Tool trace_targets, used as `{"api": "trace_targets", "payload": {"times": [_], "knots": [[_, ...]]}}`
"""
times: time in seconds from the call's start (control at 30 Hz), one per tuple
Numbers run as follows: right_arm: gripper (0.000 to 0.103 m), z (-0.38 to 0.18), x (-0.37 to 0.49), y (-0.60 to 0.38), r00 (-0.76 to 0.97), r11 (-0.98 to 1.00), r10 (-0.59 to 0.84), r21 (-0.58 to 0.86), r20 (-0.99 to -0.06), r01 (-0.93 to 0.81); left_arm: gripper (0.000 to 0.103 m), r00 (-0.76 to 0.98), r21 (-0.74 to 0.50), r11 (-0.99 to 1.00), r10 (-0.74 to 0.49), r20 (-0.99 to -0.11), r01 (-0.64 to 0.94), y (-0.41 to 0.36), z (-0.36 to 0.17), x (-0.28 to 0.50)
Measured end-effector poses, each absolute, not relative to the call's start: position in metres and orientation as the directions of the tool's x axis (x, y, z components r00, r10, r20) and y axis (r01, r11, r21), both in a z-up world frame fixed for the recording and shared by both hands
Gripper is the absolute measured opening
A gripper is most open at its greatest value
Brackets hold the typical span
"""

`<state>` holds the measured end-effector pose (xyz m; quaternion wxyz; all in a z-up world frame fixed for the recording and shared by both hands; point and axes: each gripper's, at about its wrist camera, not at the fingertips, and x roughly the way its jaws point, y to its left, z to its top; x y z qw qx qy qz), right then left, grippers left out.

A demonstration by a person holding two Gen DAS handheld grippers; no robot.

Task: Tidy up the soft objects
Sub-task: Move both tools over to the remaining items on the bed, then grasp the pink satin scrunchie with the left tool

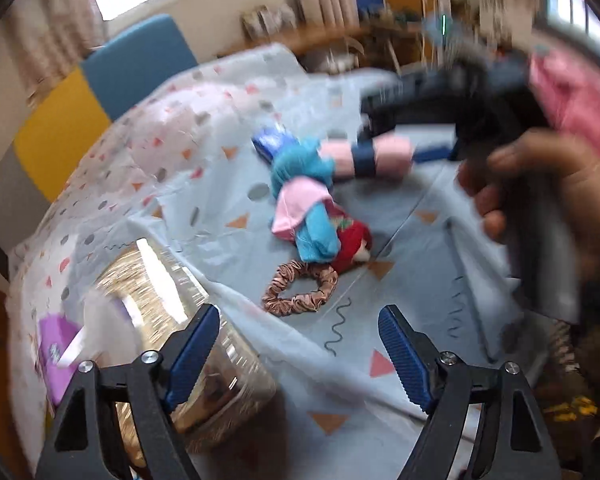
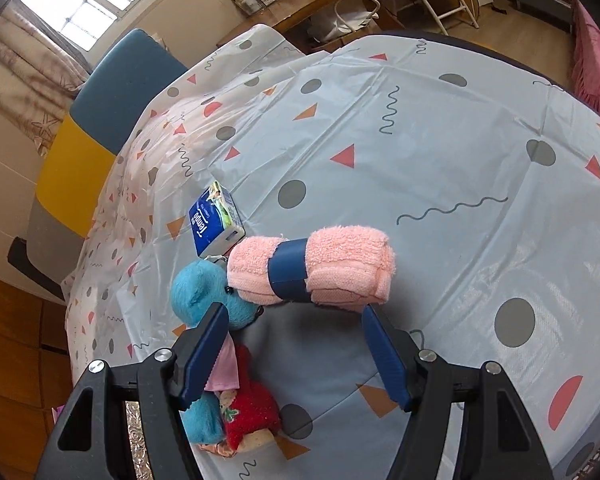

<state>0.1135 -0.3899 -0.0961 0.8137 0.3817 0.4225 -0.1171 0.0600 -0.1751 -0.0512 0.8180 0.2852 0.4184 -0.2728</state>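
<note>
The left gripper (image 1: pixel 299 354) hung over the near part of the counter (image 1: pixel 412 248), its jaws wide with nothing between them, only the patterned cloth below. To its left sat a shiny gold container (image 1: pixel 168 292), blurred, with something purple (image 1: pixel 56 344) at its near left side. Ahead of those jaws lay a brown satin scrunchie (image 1: pixel 300 290), and just beyond it the soft things in a heap: a blue plush toy (image 1: pixel 300 176) in a pink garment, a red knitted piece (image 1: pixel 350 246) touching its near end.

Further off, the rolled pink towel (image 2: pixel 312 270) with its dark blue band lay crosswise, one end against the plush toy's head. A blue tissue pack (image 2: pixel 216 220) stood just behind, at the far left of the heap.

The right gripper (image 2: pixel 294 354) was poised right at the near side of the towel, jaws apart and gripping nothing, the left finger (image 2: pixel 204 352) over the toy's pink garment. In the left view a hand (image 1: pixel 556 200) was wrapped round that gripper's handle, badly smeared.
</note>
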Motion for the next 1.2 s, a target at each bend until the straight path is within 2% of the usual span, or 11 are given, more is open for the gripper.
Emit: {"api": "trace_targets", "payload": {"times": [0.33,0.37,0.4,0.47,0.57,0.67,0.87,0.97,1.13,1.17,1.2], "knots": [[0.070,-0.092,0.112,-0.391,0.642,0.663,0.166,0.566,-0.749,0.489,0.086,0.480,0.332,0.678,-0.036,-0.876,0.656,-0.220,-0.138,0.100],[0.070,-0.092,0.112,-0.392,0.644,0.663,0.166,0.568,-0.747,0.488,0.074,0.469,0.294,0.694,-0.071,-0.880,0.657,-0.217,-0.140,0.098],[0.070,-0.092,0.112,-0.392,0.644,0.663,0.164,0.567,-0.748,0.489,0.042,0.439,0.231,0.692,-0.136,-0.888,0.683,-0.215,-0.138,0.093],[0.070,-0.092,0.112,-0.394,0.646,0.658,0.165,0.571,-0.745,0.490,0.010,0.390,0.173,0.649,-0.207,-0.897,0.741,-0.214,-0.137,0.079],[0.070,-0.090,0.111,-0.394,0.655,0.662,0.152,0.568,-0.740,0.488,0.008,0.274,-0.005,0.602,-0.372,-0.887,0.799,-0.198,-0.129,0.056],[0.070,-0.087,0.110,-0.395,0.663,0.663,0.146,0.570,-0.734,0.485,0.011,0.226,-0.095,0.599,-0.438,-0.870,0.795,-0.175,-0.128,0.034],[0.070,-0.090,0.109,-0.398,0.658,0.647,0.148,0.576,-0.738,0.500,0.048,0.221,-0.158,0.649,-0.462,-0.859,0.744,-0.140,-0.130,0.015],[0.070,-0.090,0.108,-0.399,0.658,0.641,0.149,0.579,-0.738,0.504,0.059,0.246,-0.137,0.654,-0.459,-0.854,0.744,-0.137,-0.127,0.011],[0.070,-0.093,0.105,-0.403,0.655,0.624,0.150,0.585,-0.740,0.518,0.058,0.303,-0.049,0.678,-0.390,-0.870,0.733,-0.145,-0.128,0.021],[0.070,-0.093,0.104,-0.404,0.656,0.617,0.150,0.588,-0.740,0.523,0.055,0.311,-0.034,0.684,-0.375,-0.873,0.729,-0.149,-0.130,0.022],[0.070,-0.094,0.103,-0.405,0.656,0.610,0.150,0.592,-0.740,0.527,0.035,0.317,-0.010,0.685,-0.350,-0.881,0.729,-0.152,-0.134,0.022]]}}
